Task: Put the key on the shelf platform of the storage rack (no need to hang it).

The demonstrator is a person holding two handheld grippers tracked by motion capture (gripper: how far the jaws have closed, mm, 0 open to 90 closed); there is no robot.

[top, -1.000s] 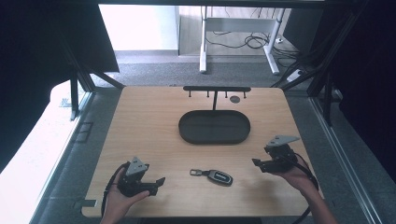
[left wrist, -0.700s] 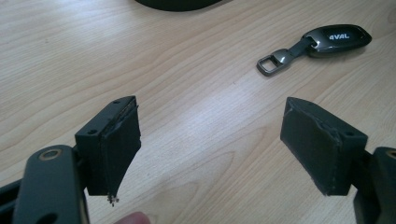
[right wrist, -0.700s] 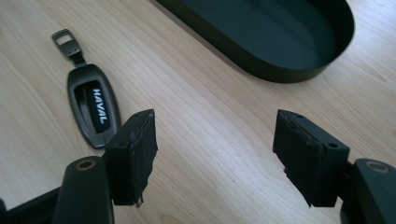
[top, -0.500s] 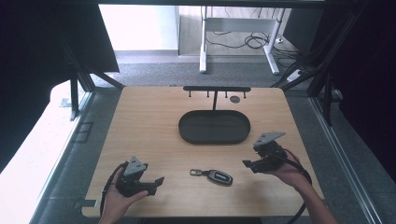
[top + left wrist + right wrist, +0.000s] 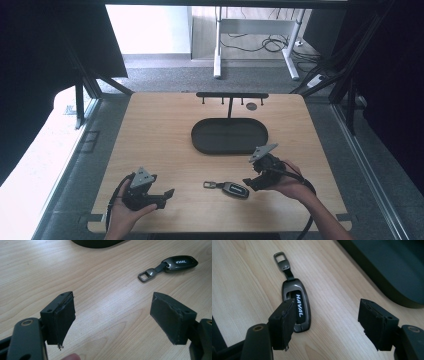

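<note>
A dark car key fob (image 5: 235, 189) with a metal loop lies flat on the wooden table (image 5: 160, 140) near the front middle. It reads HAVAL in the right gripper view (image 5: 297, 307), and it also lies far off in the left gripper view (image 5: 178, 262). My right gripper (image 5: 251, 183) is open just right of the fob; its left finger (image 5: 284, 322) overlaps the fob's end and the right one stands over bare wood. My left gripper (image 5: 167, 195) is open at the front left, well apart from the fob, with nothing between its fingers (image 5: 61, 317).
A black oval tray (image 5: 229, 135) sits at the table's middle, behind the fob. A black rack with small hooks (image 5: 231, 95) stands at the far edge, with a small round disc (image 5: 251, 106) beside it. Dark frame posts flank the table.
My right gripper has moved left and toward the front edge, down to the key fob. The left gripper and the fob have stayed where they were.
</note>
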